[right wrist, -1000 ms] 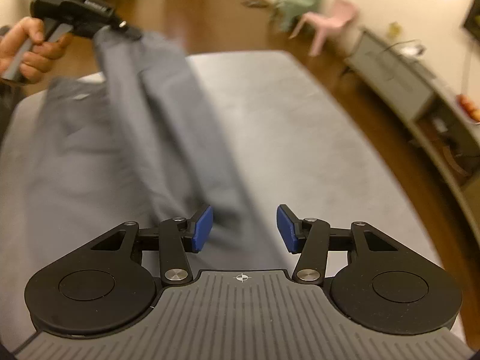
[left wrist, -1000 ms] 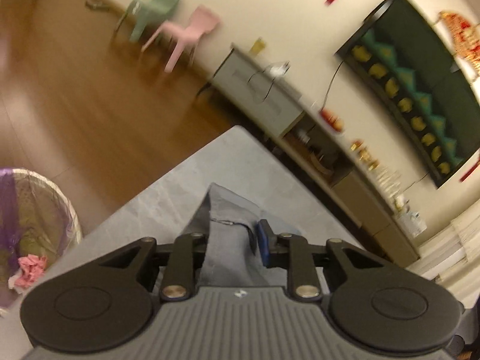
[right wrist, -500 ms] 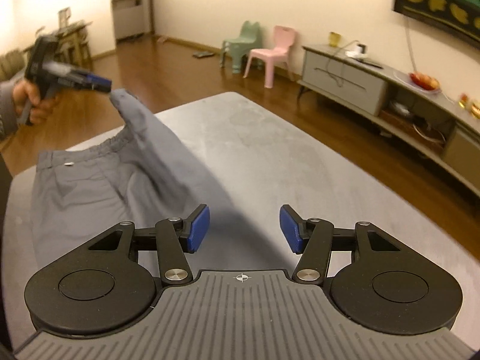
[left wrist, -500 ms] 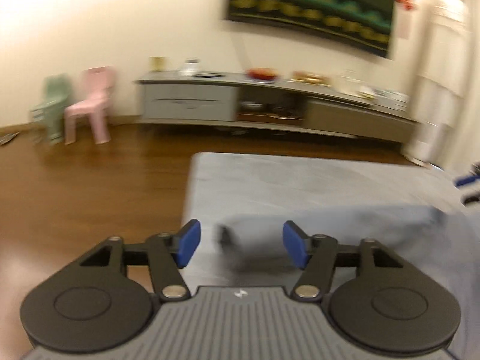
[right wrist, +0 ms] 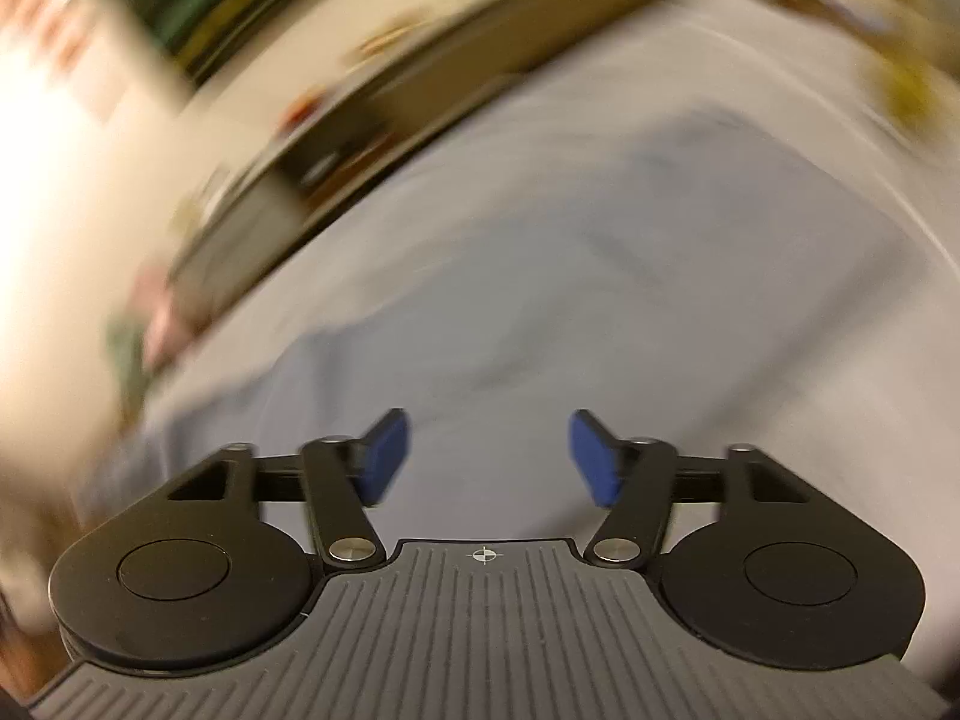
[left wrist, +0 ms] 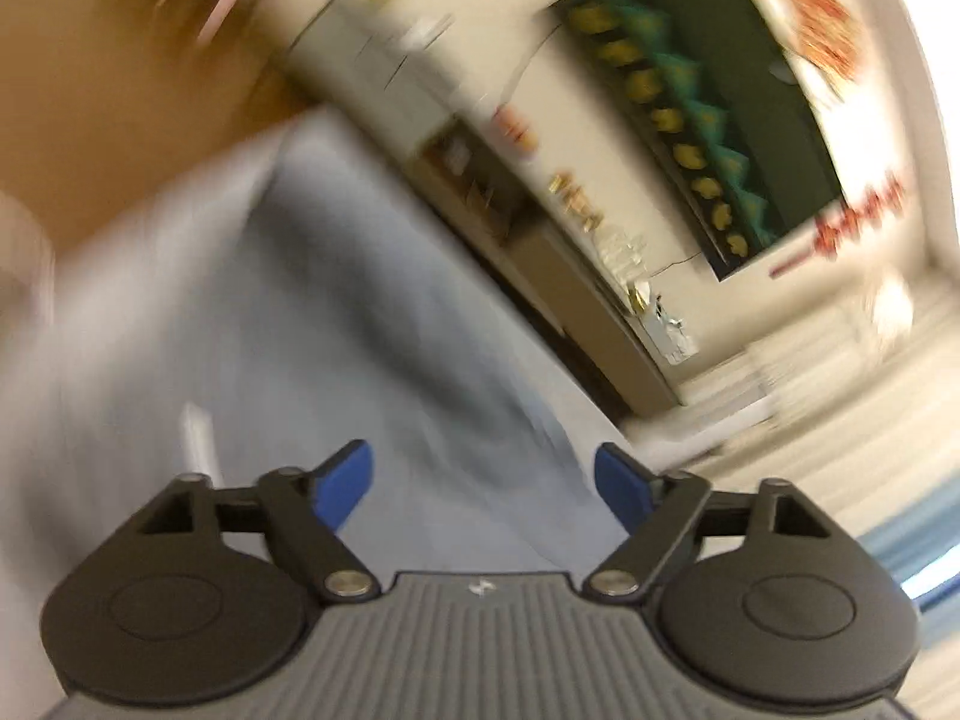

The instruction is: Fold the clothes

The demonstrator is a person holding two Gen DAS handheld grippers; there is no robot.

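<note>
Grey garment [left wrist: 372, 324] probably flat, blurred, both claws [left wrist: 483, 489] [right wrist: 489, 459] opening wide, gripping nothing.

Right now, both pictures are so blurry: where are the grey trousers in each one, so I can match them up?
Left wrist view: the grey trousers run from the upper left corner of the table down to the claw.
Right wrist view: the trousers fill the middle and right, lying flat beyond the claw.
Shared landmark: the long low cabinet against the wall, on the right in the left wrist view and at the upper left in the other.
</note>
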